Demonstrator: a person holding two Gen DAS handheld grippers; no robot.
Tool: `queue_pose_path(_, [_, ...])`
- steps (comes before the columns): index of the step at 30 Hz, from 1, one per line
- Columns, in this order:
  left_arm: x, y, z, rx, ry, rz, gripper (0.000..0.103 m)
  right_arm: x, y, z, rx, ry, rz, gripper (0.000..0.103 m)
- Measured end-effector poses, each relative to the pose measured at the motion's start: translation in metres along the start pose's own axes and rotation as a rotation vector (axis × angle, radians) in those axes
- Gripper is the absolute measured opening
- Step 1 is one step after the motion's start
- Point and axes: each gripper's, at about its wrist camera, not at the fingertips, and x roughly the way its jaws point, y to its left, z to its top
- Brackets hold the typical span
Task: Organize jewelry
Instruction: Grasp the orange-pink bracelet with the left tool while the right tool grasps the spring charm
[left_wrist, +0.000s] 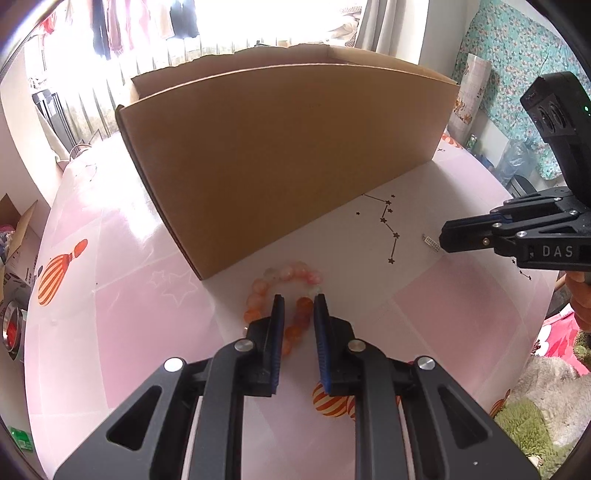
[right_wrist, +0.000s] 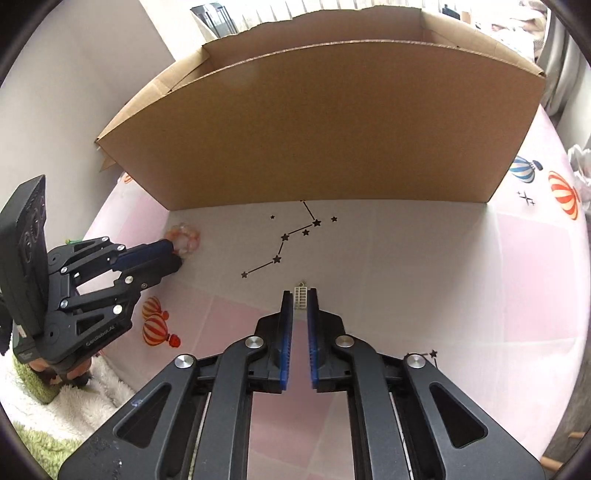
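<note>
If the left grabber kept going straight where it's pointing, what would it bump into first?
Probably the bead bracelet: one side already sits between the left gripper's fingers. Beyond it is the tablecloth, then the cardboard box.

An open cardboard box (right_wrist: 332, 125) stands on a pink tablecloth (right_wrist: 461, 295) printed with balloons and stars.
</note>
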Motion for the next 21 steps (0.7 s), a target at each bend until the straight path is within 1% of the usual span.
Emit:
queue_pose_path(1, [0.001, 0.0, 0.001, -0.003, -0.001, -0.003, 0.016, -0.002, 0.0, -0.001, -0.007, 0.0, -0.008, 0.017])
queue_pose_path(2, [0.002, 0.0, 0.001, -0.004, -0.002, -0.005, 0.016, -0.003, 0.0, -0.002, -0.014, 0.0, -0.013, 0.019])
queue_pose_path(7, [0.002, 0.0, 0.001, -0.007, -0.004, -0.005, 0.016, -0.003, 0.01, -0.007, -0.058, -0.004, -0.047, 0.019])
queue_pose_path(10, [0.0, 0.001, -0.001, -0.005, -0.005, 0.0, 0.016, 0.002, 0.015, -0.006, -0.068, -0.007, -0.042, 0.019])
queue_pose_path(11, [0.0, 0.001, -0.001, -0.003, -0.005, 0.002, 0.016, 0.002, 0.024, -0.007, -0.076, -0.006, -0.048, 0.019])
queue_pose_path(13, [-0.001, 0.0, -0.002, 0.0, -0.006, 0.006, 0.016, 0.007, 0.029, -0.006, -0.102, 0.003, -0.07, 0.016])
queue_pose_path(15, [-0.001, 0.0, -0.002, 0.001, -0.007, 0.008, 0.016, 0.01, 0.035, -0.008, -0.139, 0.001, -0.113, 0.013])
queue_pose_path(17, [0.001, -0.002, -0.001, 0.002, -0.008, 0.009, 0.016, 0.012, 0.041, -0.008, -0.163, -0.002, -0.148, 0.006])
queue_pose_path(18, [0.001, -0.002, -0.001, 0.003, -0.008, 0.009, 0.016, 0.012, 0.04, -0.008, -0.157, -0.002, -0.147, 0.004])
queue_pose_path(21, [0.001, -0.002, -0.002, 0.002, -0.01, 0.008, 0.016, 0.011, 0.035, -0.008, -0.117, -0.009, -0.125, 0.003])
